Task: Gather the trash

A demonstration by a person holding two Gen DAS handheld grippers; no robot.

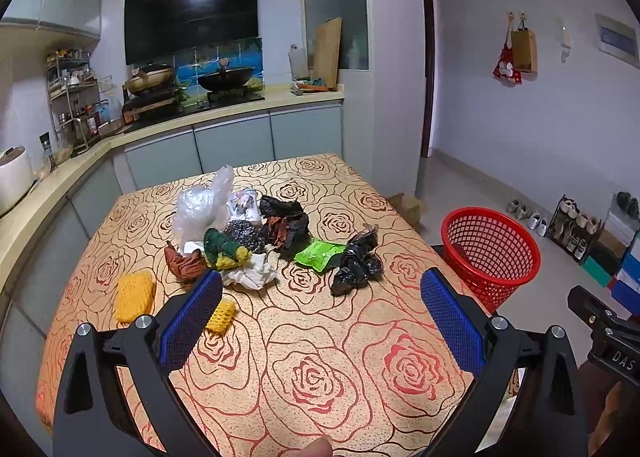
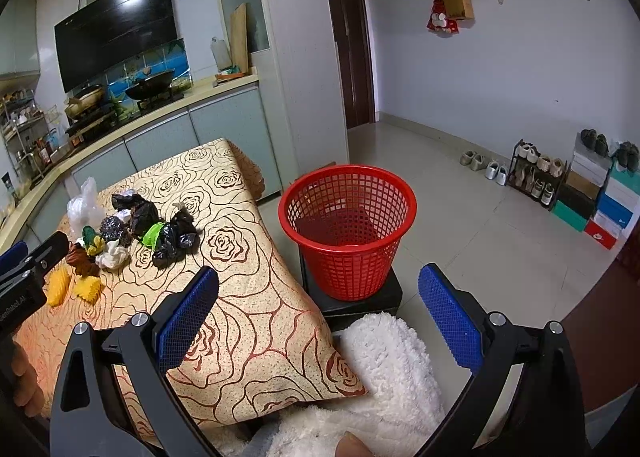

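Both tongs wide open, empty: left tongs (image 1: 320, 301) over the counter (image 1: 320, 377), right tongs (image 2: 318, 297) off its edge, toward the bin (image 2: 348, 233). Trash pile (image 1: 256, 241) sits mid-counter, well apart from both. Best start w/ black bag (image 1: 356, 261), nearest the bin side; pinch its bunched top. Bin on stool (image 2: 352, 305) beside counter, looks near empty. Cloth could snag, so don't scrape.

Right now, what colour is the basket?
Red, an open mesh basket; the right wrist view shows it best.
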